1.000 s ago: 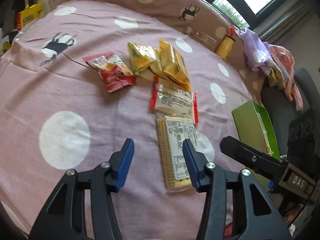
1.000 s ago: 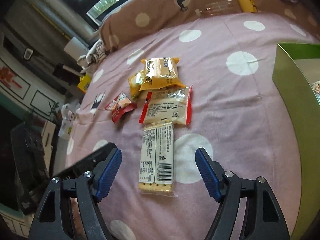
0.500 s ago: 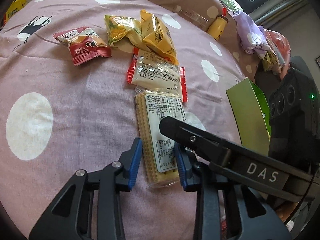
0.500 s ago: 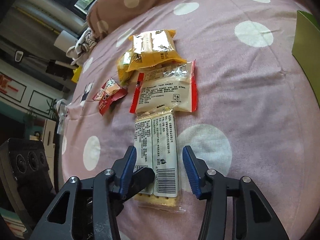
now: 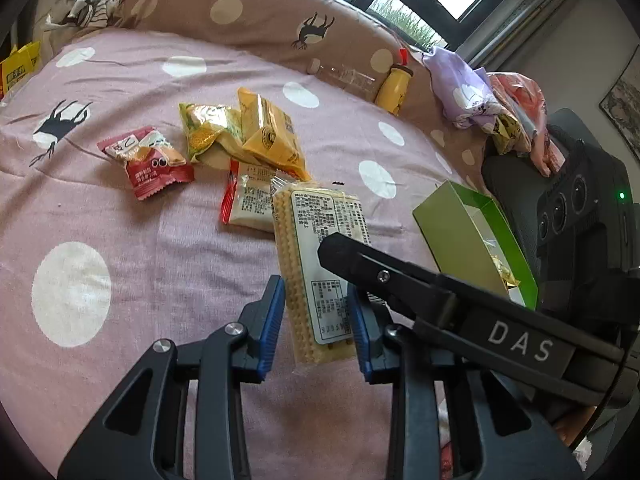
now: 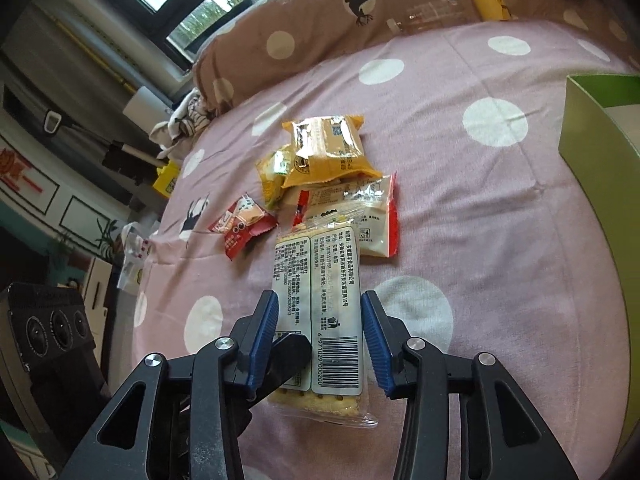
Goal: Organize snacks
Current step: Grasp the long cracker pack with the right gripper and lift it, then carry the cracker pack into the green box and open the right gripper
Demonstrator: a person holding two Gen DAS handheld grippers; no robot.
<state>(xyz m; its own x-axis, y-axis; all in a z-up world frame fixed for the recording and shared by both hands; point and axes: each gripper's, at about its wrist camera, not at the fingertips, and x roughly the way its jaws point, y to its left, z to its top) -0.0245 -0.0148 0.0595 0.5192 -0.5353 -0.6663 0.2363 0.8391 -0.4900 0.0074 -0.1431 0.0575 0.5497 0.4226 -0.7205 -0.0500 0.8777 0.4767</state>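
A long clear cracker pack (image 5: 316, 264) with a white label is gripped at its near end by both grippers and lifted off the pink dotted bedspread; it also shows in the right wrist view (image 6: 316, 316). My left gripper (image 5: 316, 324) is shut on it. My right gripper (image 6: 320, 336) is shut on it too, and its finger crosses the left view. Behind lie a red-edged white pack (image 5: 248, 200), two yellow packs (image 5: 268, 132), and a small red pack (image 5: 148, 160).
An open green box (image 5: 472, 236) stands at the right; its wall also shows in the right wrist view (image 6: 596, 160). A yellow bottle (image 5: 394, 88) and a clear bottle lie at the brown pillow. Clothes are piled at the far right.
Both grippers closed in on the cracker pack's near end and shut on it. The pack has lifted off the bedspread and now overlaps the red-edged pack in view.
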